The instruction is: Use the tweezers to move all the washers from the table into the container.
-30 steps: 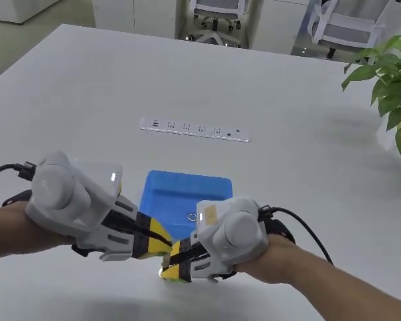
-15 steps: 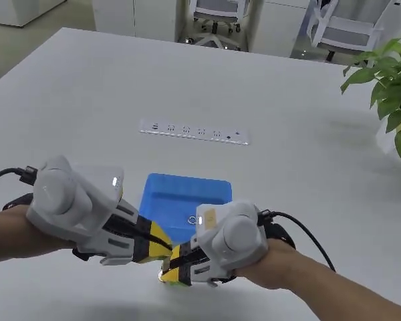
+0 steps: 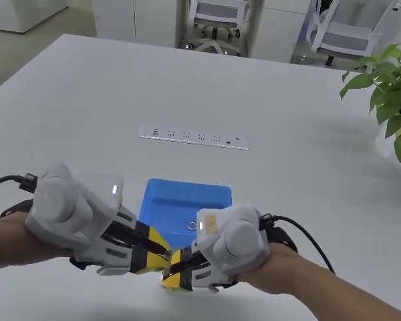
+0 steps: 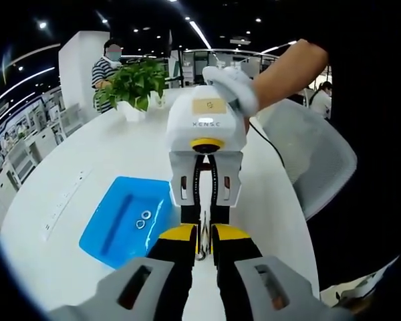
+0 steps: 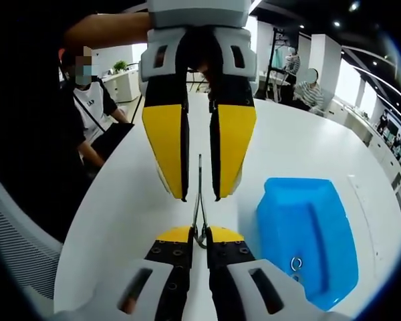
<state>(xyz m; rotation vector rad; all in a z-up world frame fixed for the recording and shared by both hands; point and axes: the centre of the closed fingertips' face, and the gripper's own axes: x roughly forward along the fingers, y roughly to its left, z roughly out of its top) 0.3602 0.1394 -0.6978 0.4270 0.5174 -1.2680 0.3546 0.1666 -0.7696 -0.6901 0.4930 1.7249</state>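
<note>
1. Down at the bottom of the right gripper view, the right hand-held gripper has its jaws nearly closed. They pinch the tweezers by their back end, and the thin legs run straight up the middle of that view.
2. The left hand-held gripper faces it tip to tip. Its jaws are narrow, with the yellow pads on either side of the tweezers' front end and a slim gap showing on both sides.
3. Both grippers sit at the lower middle of the head view, over the white bench.
4. The blue container lies just above them in the head view, with two washers inside it.
5. A power strip lies above the container in that view, and a plant is at the right edge.
</note>
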